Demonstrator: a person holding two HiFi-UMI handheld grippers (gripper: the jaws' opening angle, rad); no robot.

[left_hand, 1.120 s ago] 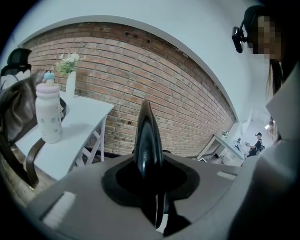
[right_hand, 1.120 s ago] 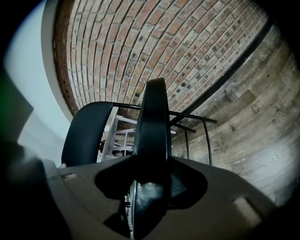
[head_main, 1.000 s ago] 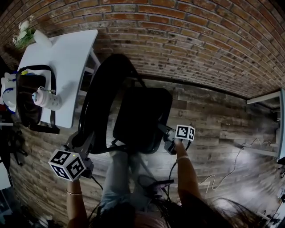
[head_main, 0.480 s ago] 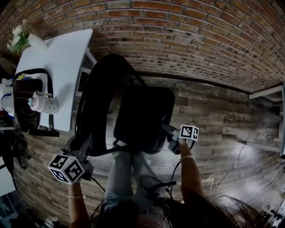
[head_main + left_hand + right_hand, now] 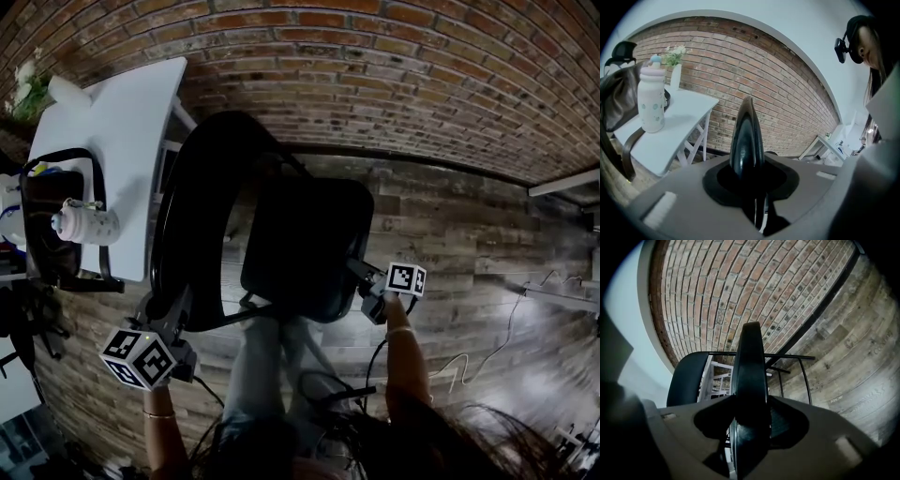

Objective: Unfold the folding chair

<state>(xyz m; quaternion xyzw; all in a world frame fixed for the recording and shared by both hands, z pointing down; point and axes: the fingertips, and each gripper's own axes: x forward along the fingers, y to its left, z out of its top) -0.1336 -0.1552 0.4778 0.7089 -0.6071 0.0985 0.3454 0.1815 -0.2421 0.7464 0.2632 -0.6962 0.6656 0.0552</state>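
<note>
The folding chair [image 5: 281,225] stands on the wood floor by the brick wall, just beside the white table [image 5: 112,122], and it looks partly open. The left gripper [image 5: 176,317] is clamped on the rim of the backrest [image 5: 202,206]. The right gripper [image 5: 364,279] pinches the side edge of the seat [image 5: 305,244], and its jaws have just eased a touch wider with that edge between them. The step looks like swinging the seat down. The left should anchor the backrest while the right presses evenly to the stop, and that loosening right grip could slip.
</note>
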